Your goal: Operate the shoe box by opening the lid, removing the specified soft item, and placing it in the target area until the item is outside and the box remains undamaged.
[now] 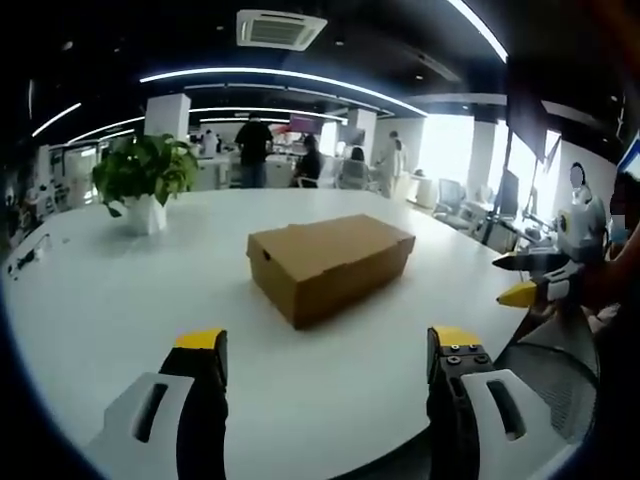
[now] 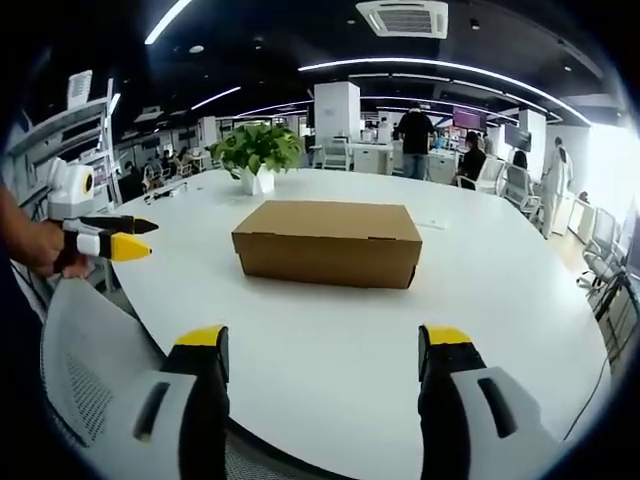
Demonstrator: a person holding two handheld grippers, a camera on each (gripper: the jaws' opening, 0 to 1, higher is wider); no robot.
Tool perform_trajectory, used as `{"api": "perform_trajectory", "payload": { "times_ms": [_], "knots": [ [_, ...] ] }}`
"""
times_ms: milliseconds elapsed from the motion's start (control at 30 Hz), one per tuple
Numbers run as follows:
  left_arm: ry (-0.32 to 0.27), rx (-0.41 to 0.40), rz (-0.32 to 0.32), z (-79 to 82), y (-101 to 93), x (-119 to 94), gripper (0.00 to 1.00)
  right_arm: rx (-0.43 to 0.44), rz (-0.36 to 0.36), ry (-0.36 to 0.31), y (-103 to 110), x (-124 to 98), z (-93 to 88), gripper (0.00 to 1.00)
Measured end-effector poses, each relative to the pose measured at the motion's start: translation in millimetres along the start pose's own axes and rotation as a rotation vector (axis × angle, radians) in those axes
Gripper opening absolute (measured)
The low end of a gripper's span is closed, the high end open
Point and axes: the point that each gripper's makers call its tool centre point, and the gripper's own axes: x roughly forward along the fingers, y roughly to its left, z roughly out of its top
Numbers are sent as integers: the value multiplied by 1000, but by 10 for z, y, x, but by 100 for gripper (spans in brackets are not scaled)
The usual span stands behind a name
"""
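In the left gripper view, a potted plant (image 1: 145, 180) stood at the far left of the white table (image 1: 120, 300). The shoe box (image 1: 330, 262) sat mid-table, lid closed. The left gripper (image 1: 327, 345) was spread, holding nothing; the right gripper (image 2: 322, 342) likewise.

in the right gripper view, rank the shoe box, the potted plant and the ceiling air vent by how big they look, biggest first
1. Shoe box, clearly the largest.
2. Potted plant and ceiling air vent look about alike, so I won't rank them. The plant stands farther back on the white table than the box, so true sizes stay unsure.
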Motion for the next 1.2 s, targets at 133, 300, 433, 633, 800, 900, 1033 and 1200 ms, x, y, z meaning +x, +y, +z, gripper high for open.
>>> {"api": "perform_trajectory", "payload": {
  "times_ms": [133,300,433,633,800,900,1033,1200],
  "knots": [
    [-5,12,1,105,50,109,84,-8,-10,-17,-110,88,122,73],
    [-13,43,-11,272,132,306,85,-56,-22,-24,-357,279,284,73],
    [-9,73,-23,344,204,481,86,-117,-19,-7,-604,493,389,74],
    [32,105,-59,285,249,807,86,-173,-11,27,-929,827,453,74],
    [52,121,-75,246,249,1007,87,-207,17,47,-1061,1090,504,74],
    [52,146,-89,239,259,1106,87,-223,37,62,-1102,1210,475,73],
    [62,165,-117,214,306,1242,87,-232,80,73,-1150,1377,452,73],
    [98,178,-124,165,417,1375,87,-238,108,88,-1202,1526,415,72]
  ]
}}
